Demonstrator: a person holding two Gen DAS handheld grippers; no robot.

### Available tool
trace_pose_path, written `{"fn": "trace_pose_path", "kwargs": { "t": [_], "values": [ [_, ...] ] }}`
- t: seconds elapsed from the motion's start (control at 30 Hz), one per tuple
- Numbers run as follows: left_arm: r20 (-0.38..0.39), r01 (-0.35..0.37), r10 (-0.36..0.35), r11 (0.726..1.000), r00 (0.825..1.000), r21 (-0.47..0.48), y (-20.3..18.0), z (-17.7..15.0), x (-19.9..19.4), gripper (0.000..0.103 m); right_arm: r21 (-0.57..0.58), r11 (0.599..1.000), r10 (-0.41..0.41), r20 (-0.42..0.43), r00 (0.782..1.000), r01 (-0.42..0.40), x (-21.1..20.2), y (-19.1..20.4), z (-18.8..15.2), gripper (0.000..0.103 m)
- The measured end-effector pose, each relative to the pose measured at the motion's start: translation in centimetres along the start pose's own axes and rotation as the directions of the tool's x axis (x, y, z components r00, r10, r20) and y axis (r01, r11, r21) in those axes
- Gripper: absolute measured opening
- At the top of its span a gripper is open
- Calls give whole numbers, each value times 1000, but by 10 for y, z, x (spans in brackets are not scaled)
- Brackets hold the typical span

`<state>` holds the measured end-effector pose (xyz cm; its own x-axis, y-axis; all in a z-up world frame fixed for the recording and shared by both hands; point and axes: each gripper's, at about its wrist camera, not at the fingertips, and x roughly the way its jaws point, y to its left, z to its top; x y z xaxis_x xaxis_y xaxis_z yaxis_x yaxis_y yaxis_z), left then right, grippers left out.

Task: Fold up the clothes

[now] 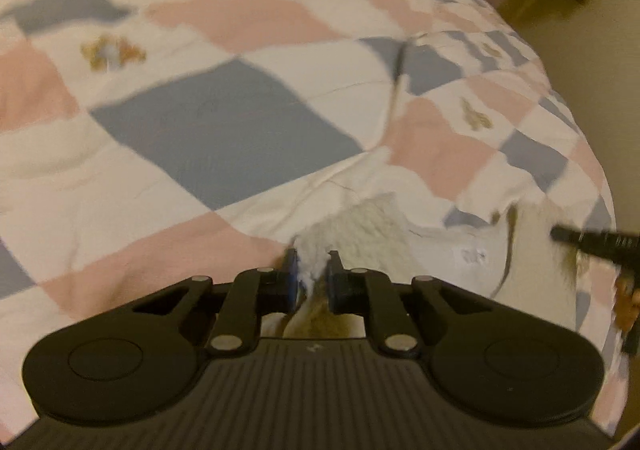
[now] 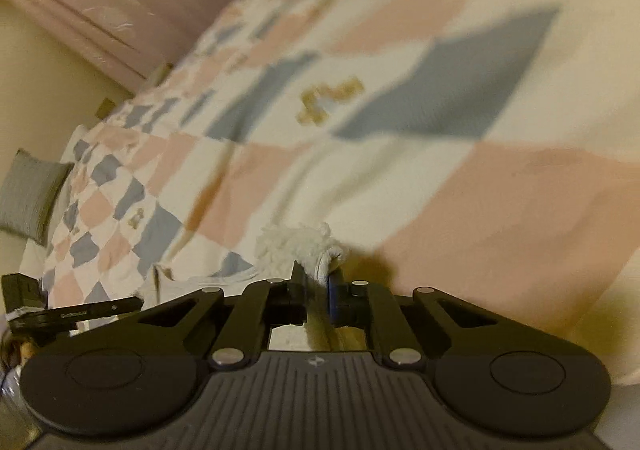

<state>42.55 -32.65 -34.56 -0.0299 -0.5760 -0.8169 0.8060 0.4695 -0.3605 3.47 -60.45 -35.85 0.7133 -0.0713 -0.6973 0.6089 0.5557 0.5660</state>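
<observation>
Both wrist views low, close over checked quilt, facing 12 o'clock along fingers; shared: quilt, white fleece garment.

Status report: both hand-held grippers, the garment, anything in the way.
Left hand-held gripper shut on white fleecy garment. Right hand-held gripper shut on it too. Garment over patchwork quilt. Nothing in the way.

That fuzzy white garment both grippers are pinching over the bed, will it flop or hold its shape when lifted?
Likely floppy: the white garment bunches and creases where the left hand-held gripper pinches it. Probably light, since a small pinch in the right hand-held gripper holds its edge. Its fleecy surface suggests little slipping.
</observation>
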Motion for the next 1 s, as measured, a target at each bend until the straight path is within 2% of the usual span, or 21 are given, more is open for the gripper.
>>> {"fn": "trace_pose_path", "kwargs": {
  "t": [0.1,0.2,0.27,0.37,0.43,0.5,0.53,0.57,0.63,0.67,0.7,0.73,0.77,0.8,0.83,0.87,0.97,1.0],
  "values": [
    [73,12,-18,997,997,76,-23,-15,-51,10,-172,985,23,86,996,-8,-50,34,-11,9],
    [130,-11,-12,985,991,173,-51,-54,-113,10,-349,937,44,149,988,10,-112,75,-44,9],
    [152,-44,10,975,988,218,-69,-96,-156,10,-439,898,43,174,984,39,-155,98,-82,9],
    [130,-111,77,955,988,275,-93,-172,-197,12,-524,848,-1,150,989,80,-202,118,-151,9],
    [82,-172,155,941,985,293,-106,-229,-209,16,-563,816,-88,105,991,132,-220,121,-202,13],
    [9,-241,251,916,968,322,-118,-290,-207,19,-606,771,-210,50,976,197,-231,120,-256,32],
    [-27,-271,298,899,954,344,-124,-318,-204,19,-634,734,-302,16,953,244,-229,117,-284,38],
    [-56,-292,335,880,940,374,-129,-340,-200,19,-663,695,-381,-11,925,279,-228,116,-309,38],
    [-73,-327,397,834,915,445,-141,-374,-193,20,-736,602,-460,-3,888,310,-224,120,-344,39],
    [-42,-354,429,794,902,493,-149,-386,-191,26,-773,547,-491,14,871,320,-223,123,-361,45],
    [14,-394,465,733,885,554,-158,-394,-188,28,-812,484,-508,42,860,326,-221,128,-375,49],
    [91,-438,496,648,864,623,-168,-402,-183,32,-856,403,-500,91,861,324,-218,135,-387,59],
    [178,-481,518,538,837,693,-176,-409,-176,43,-891,319,-482,140,865,322,-215,141,-397,65],
    [256,-512,525,428,811,745,-183,-415,-169,46,-918,233,-452,191,871,322,-211,146,-403,65],
    [303,-518,517,341,800,785,-187,-419,-161,46,-934,153,-425,233,875,322,-205,150,-408,65],
    [342,-514,500,258,796,818,-190,-423,-153,46,-943,88,-409,260,875,321,-197,153,-409,65],
    [409,-472,438,40,800,881,-190,-435,-131,61,-945,-113,-401,326,856,306,-167,146,-410,65],
    [429,-458,420,-36,800,888,-189,-439,-123,63,-932,-200,-393,360,846,304,-159,140,-413,65]
  ]
}}
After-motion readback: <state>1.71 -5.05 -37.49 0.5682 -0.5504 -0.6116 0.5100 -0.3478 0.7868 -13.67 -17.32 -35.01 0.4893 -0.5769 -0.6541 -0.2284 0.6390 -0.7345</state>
